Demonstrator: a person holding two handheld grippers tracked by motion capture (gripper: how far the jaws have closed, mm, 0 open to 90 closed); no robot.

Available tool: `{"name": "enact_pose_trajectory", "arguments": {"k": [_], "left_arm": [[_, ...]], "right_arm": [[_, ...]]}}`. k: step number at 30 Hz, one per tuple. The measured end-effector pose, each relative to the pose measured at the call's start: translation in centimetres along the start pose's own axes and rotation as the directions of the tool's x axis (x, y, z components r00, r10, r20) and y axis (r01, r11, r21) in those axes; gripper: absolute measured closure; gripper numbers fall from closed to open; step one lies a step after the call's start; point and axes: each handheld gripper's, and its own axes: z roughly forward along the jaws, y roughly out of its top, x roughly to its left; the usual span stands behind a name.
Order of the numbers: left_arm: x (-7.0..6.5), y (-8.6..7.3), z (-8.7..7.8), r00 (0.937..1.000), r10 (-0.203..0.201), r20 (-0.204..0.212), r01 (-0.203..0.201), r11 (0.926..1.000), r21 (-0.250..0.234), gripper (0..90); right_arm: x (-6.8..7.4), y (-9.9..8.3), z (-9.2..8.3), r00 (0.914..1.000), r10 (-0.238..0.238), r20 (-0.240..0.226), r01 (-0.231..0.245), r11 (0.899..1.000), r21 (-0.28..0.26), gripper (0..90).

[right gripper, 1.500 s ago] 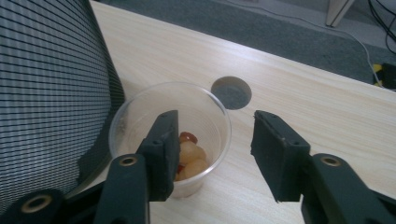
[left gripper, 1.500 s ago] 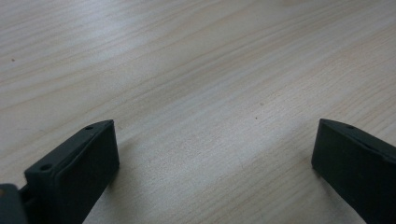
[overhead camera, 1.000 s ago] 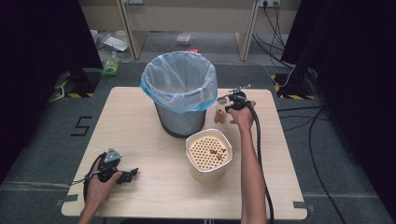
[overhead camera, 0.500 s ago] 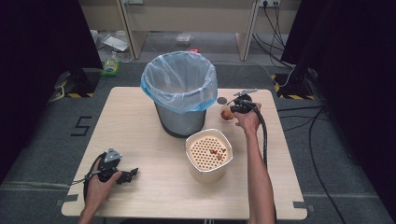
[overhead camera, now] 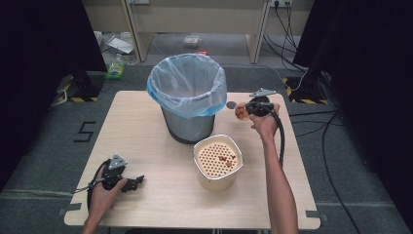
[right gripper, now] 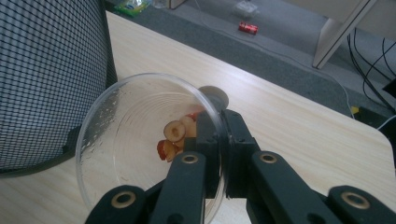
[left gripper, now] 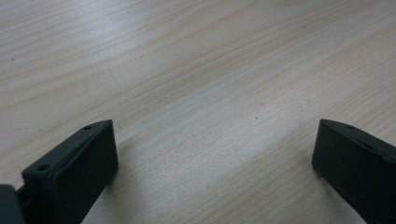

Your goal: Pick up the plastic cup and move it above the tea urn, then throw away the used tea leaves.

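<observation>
My right gripper (overhead camera: 249,109) is held above the table's right side, just right of the bin, and is shut on the rim of a clear plastic cup (overhead camera: 240,111). In the right gripper view the jaws (right gripper: 218,135) pinch the wall of the cup (right gripper: 135,135), which lies tilted on its side with several sliced reddish fruit pieces (right gripper: 175,136) in it. A cream perforated strainer bowl (overhead camera: 218,162) stands in front of the bin with a few red bits inside. My left gripper (overhead camera: 130,182) rests on the table at the front left, open (left gripper: 215,154), with bare wood between its jaws.
A mesh trash bin (overhead camera: 187,95) lined with a blue bag stands at the table's middle back; its mesh wall (right gripper: 46,79) is close to the cup. A small grey disc (right gripper: 214,96) lies on the table beyond the cup. Cables and litter lie on the floor.
My right gripper has drifted slightly right, away from the bin, with the cup in it. The left gripper has stayed still.
</observation>
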Motion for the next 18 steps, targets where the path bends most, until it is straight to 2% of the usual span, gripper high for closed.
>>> {"name": "enact_pose_trajectory", "arguments": {"k": [4,7,10,16,18], "left_arm": [[0.0,0.0,0.0,1.0000,0.002,-0.001,-0.002,1.0000,0.000,0.0],[0.0,0.0,0.0,1.0000,0.001,0.000,-0.001,1.0000,0.000,0.0],[0.0,0.0,0.0,1.0000,0.001,0.000,-0.001,1.0000,-0.001,0.0],[0.0,0.0,0.0,1.0000,0.001,0.000,-0.001,1.0000,0.000,0.0],[0.0,0.0,0.0,1.0000,0.001,0.000,-0.001,1.0000,0.000,0.0]], "right_arm": [[-0.1,0.4,-1.1,0.9999,-0.011,0.005,0.011,0.999,-0.048,87.0],[0.1,0.6,-2.1,0.9992,-0.037,0.012,0.038,0.996,-0.084,87.0],[0.3,0.8,-2.7,0.9986,-0.051,0.010,0.052,0.993,-0.102,87.0],[1.7,1.2,-5.4,0.9939,-0.110,0.002,0.109,0.979,-0.170,86.9],[2.3,1.3,-6.2,0.9904,-0.138,0.007,0.137,0.972,-0.192,86.9]]}}
